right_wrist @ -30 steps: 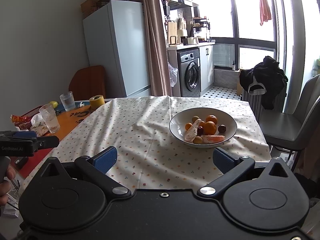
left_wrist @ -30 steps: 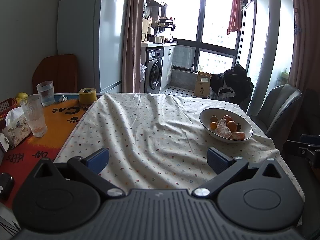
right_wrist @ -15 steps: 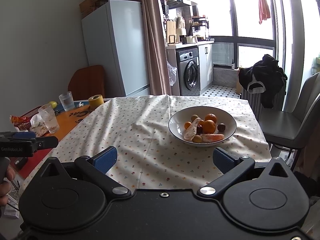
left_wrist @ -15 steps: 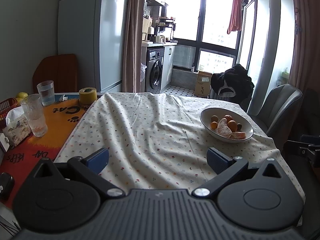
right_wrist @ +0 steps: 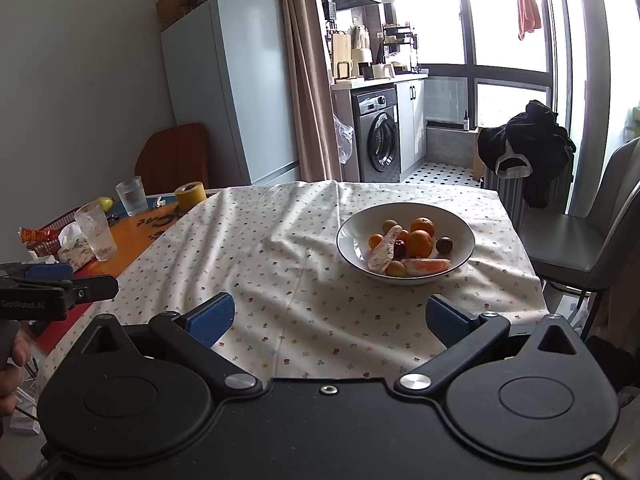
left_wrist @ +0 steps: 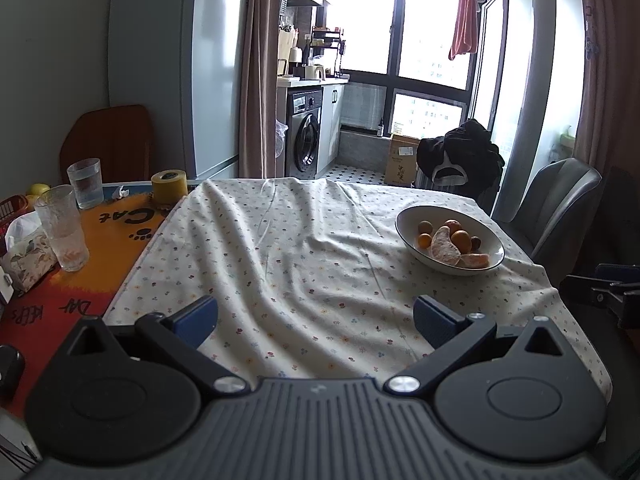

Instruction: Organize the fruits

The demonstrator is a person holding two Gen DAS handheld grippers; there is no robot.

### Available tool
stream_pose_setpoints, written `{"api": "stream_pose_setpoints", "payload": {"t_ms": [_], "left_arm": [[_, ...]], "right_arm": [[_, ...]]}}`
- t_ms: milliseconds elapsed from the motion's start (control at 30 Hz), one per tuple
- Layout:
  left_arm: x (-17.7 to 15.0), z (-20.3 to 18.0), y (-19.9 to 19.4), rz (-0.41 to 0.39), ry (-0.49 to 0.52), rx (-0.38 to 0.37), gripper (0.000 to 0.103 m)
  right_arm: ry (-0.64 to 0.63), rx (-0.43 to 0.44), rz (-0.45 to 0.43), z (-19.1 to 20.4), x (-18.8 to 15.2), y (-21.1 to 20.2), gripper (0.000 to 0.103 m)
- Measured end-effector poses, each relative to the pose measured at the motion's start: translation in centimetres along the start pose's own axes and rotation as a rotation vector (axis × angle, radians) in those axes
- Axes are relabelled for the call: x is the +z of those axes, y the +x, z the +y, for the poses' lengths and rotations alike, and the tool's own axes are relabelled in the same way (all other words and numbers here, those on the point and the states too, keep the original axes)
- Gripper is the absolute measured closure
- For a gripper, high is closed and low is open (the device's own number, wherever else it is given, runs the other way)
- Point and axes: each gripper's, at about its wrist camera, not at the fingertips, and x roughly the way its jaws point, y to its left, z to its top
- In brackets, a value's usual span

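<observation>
Plainly both grippers, left point(left_wrist: 314, 316) and right point(right_wrist: 330, 318), spread, empty; bowl point(right_wrist: 348, 254) fruit overlapping (lower pieces hidden).

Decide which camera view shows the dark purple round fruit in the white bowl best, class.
The right wrist view: the dark purple round fruit lies unobstructed in the white bowl, right of the oranges. In the left wrist view, the same fruit is smaller, farther off and partly hidden behind an orange.

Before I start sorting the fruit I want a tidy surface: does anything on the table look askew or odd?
Yes: the floral tablecloth is rumpled into ridges left of the bowl and leaves the orange mat uncovered. In the bowl, peeled citrus segments lie loose among the whole fruits. Nothing looks spilled.
</observation>
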Motion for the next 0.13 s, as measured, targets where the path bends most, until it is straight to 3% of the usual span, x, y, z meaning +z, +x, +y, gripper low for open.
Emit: {"api": "stream_pose_setpoints", "payload": {"t_ms": [133], "left_arm": [[-0.04,-0.06,0.06,0.004,0.001,-0.002,0.0]], "right_arm": [[0.001,0.0,0.007,-0.02,-0.12,0.2,0.0]]}}
